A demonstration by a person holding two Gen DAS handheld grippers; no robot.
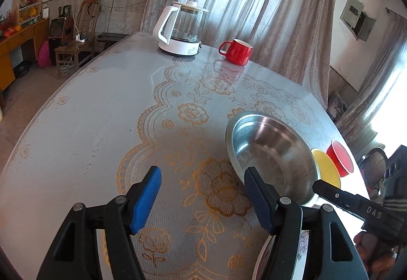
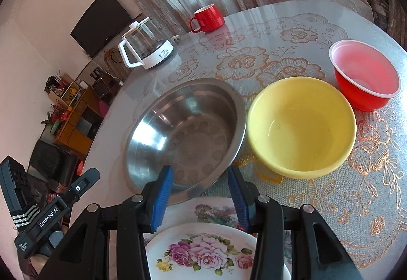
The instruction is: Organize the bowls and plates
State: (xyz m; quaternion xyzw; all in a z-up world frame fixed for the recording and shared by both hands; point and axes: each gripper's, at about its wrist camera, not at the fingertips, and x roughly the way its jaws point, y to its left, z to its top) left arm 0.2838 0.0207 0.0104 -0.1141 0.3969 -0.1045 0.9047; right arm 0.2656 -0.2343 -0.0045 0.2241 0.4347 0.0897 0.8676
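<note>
1. Biggest thing first: the table (image 2: 318, 23), round with a glossy flowery cover. That cover looks slick to us, so anything we nudge probably slides instead of staying put.

2. The steel bowl (image 2: 185, 132) sits near the middle, just left of the yellow one and almost touching it. We reckon it's light, stiff, unbreakable, but slippery. The thin flat rim on the near side is the obvious spot to pinch, since it's right ahead of the right gripper (image 2: 201, 200).

3. The floral plate (image 2: 203, 252) lies nearest, under the right gripper, seemingly with a second plate peeking out beneath it. It looks like ceramic or melamine: stiff, chippable, and low to the table, so we'd get a finger under the edge.

4. The yellow bowl (image 2: 301, 127) looks like plastic, light and forgiving. We'd grab its wall at the rim.

5. The red bowl (image 2: 365, 77), far right, is thin-walled and probably squashes if squeezed hard.

6. Grippers: the left gripper (image 1: 203, 200) has its jaws wide apart over bare cloth, nothing between them, with its right finger overlapping the steel bowl's near edge in view. The right one stands partly apart, holding nothing that we can see.

7. Clutter: the kettle (image 2: 146, 47) and red mug (image 2: 207, 18) sit at the far edge, well clear. The real squeeze is the bowls being packed close.
</note>
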